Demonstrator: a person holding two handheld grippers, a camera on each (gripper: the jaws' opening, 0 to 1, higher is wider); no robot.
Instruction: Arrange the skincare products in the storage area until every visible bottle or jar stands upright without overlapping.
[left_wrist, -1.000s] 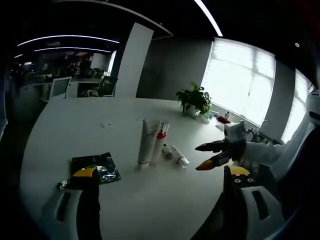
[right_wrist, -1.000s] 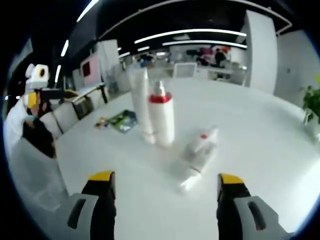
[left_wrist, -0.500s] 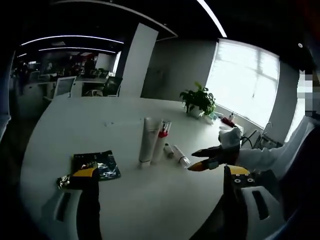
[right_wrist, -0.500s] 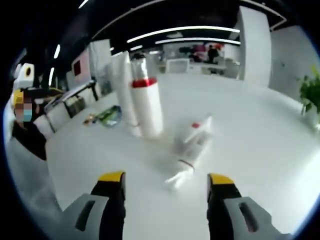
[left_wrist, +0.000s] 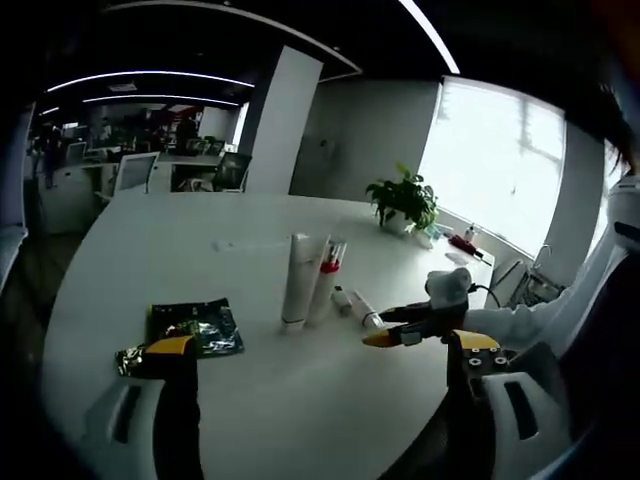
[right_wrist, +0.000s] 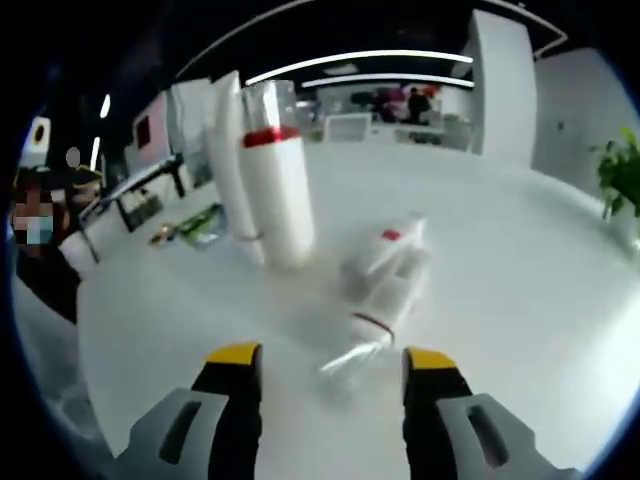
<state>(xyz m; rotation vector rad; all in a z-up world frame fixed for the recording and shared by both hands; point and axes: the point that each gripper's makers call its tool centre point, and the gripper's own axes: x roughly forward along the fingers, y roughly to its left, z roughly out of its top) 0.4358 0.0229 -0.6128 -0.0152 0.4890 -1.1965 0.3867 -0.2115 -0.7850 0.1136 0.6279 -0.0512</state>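
On the white table (left_wrist: 150, 250) a tall white tube (left_wrist: 297, 282) and a white bottle with a red collar (left_wrist: 326, 275) stand upright side by side. Two small white bottles lie flat beside them, one (left_wrist: 343, 298) behind the other (left_wrist: 364, 314). In the right gripper view the nearer lying bottle (right_wrist: 378, 312) points its clear cap between my jaw tips, and the other lying bottle (right_wrist: 388, 252) rests just beyond it. My right gripper (right_wrist: 333, 358) is open around that cap end; its fingertips (left_wrist: 385, 338) also show beside the lying bottles. My left gripper (left_wrist: 323, 345) hangs open over the near table.
Dark green foil packets (left_wrist: 195, 328) lie on the table left of the tube. A potted plant (left_wrist: 405, 200) and small items (left_wrist: 455, 240) sit at the far window side. A person's white sleeve (left_wrist: 525, 318) reaches in from the right. Office chairs (left_wrist: 135, 172) stand behind.
My right gripper has moved forward and down to the lying bottles, its jaws a little narrower. The left gripper has stayed roughly in place, still open.
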